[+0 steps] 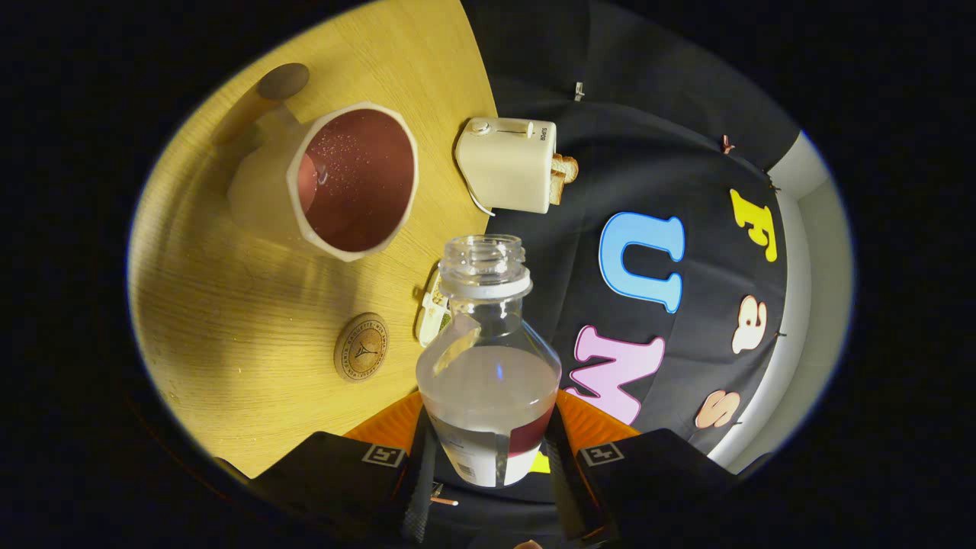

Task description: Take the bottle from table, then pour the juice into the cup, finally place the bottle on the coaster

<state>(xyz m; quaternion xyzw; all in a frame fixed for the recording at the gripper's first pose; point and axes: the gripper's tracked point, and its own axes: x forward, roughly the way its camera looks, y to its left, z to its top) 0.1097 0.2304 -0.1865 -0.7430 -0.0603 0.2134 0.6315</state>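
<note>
My gripper [488,457] is shut on a clear, uncapped plastic bottle [488,358]; both fingers press on its labelled lower body. Pale cloudy juice fills the bottle to about its shoulder. The view is rolled, so the wooden table [229,305] appears tilted. A cream cup [354,179] with a dark red inside stands beyond the fingers, ahead of the bottle's mouth and off to one side, with a little liquid at its inner wall. A round cork coaster [361,347] lies on the table between the cup and the fingers, beside the bottle.
A cream toaster [509,164] with bread slices in its slot stands near the table's edge beyond the bottle. A small white object [432,313] lies partly hidden behind the bottle. A wooden cylinder [263,95] lies past the cup.
</note>
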